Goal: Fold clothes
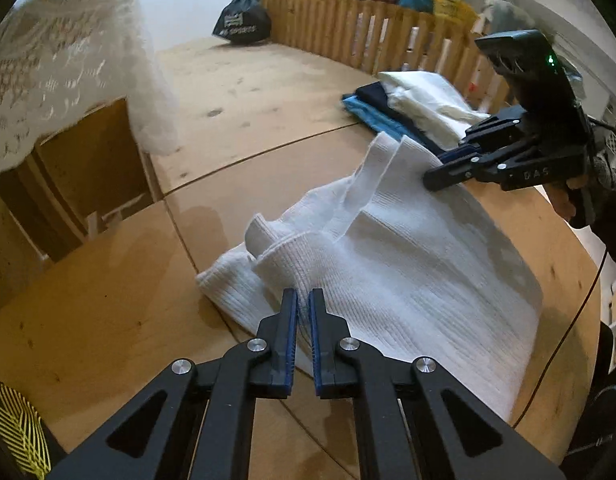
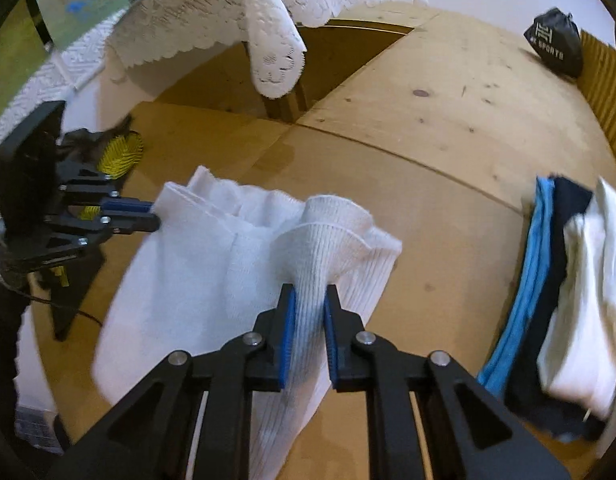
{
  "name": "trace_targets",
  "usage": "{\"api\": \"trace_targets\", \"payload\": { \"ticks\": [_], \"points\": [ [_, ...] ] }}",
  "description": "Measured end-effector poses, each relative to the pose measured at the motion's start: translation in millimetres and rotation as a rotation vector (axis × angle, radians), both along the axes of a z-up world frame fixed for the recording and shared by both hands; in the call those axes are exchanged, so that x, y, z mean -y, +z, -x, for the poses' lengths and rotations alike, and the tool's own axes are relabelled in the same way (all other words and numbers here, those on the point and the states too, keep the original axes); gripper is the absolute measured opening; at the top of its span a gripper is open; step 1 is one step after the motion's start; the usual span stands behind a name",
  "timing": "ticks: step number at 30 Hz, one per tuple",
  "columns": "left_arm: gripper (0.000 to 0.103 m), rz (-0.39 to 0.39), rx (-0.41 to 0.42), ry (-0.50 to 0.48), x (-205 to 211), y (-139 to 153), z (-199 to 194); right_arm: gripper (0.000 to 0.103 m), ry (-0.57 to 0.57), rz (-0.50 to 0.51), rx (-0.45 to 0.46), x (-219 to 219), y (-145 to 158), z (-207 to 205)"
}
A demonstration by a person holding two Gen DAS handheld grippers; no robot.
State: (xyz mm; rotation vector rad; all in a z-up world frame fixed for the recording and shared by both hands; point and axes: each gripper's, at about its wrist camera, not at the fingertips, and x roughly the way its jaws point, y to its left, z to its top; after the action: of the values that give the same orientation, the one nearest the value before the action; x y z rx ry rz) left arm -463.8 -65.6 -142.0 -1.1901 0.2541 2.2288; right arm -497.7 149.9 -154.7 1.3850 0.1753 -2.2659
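Note:
A white ribbed knit garment point(image 1: 408, 272) lies partly folded on the wooden table point(image 1: 247, 92); it also shows in the right wrist view point(image 2: 195, 264). My left gripper point(image 1: 303, 300) is shut on a thin edge of the garment at its near corner; it shows in the right wrist view point(image 2: 153, 216) at the garment's left corner. My right gripper point(image 2: 310, 300) is shut on a bunched ribbed fold of the garment and lifts it slightly; it shows in the left wrist view point(image 1: 432, 178) at the garment's far edge.
A stack of folded clothes point(image 2: 564, 304), blue, navy and white, lies at the table's right; it also shows in the left wrist view point(image 1: 400, 104). A black bag point(image 1: 241, 20) sits at the far edge by a wooden fence point(image 1: 368, 32). A lace cloth point(image 2: 267, 20) hangs nearby.

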Motion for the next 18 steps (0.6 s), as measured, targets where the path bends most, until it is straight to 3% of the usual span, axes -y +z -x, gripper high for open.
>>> {"api": "trace_targets", "payload": {
  "ticks": [3,5,7,10,13,18],
  "points": [
    [0.006,0.087,0.052,0.048,1,-37,23,0.014,-0.042,-0.114,0.023,7,-36,27],
    [0.012,0.103,0.067,0.07,3,-49,28,0.018,-0.053,-0.148,0.04,7,-51,36],
    [0.017,0.107,0.049,0.094,8,-39,26,0.028,-0.086,-0.134,0.032,-2,-40,37],
    [0.017,0.172,-0.003,0.103,9,-16,16,0.028,-0.146,-0.151,-0.038,-16,-5,29],
    [0.017,0.204,-0.067,0.065,-3,11,3,0.028,-0.118,-0.097,-0.097,-20,18,16],
    [0.02,0.239,-0.082,0.011,-38,1,10,0.026,-0.024,-0.086,-0.043,5,-6,16]
  ]
}}
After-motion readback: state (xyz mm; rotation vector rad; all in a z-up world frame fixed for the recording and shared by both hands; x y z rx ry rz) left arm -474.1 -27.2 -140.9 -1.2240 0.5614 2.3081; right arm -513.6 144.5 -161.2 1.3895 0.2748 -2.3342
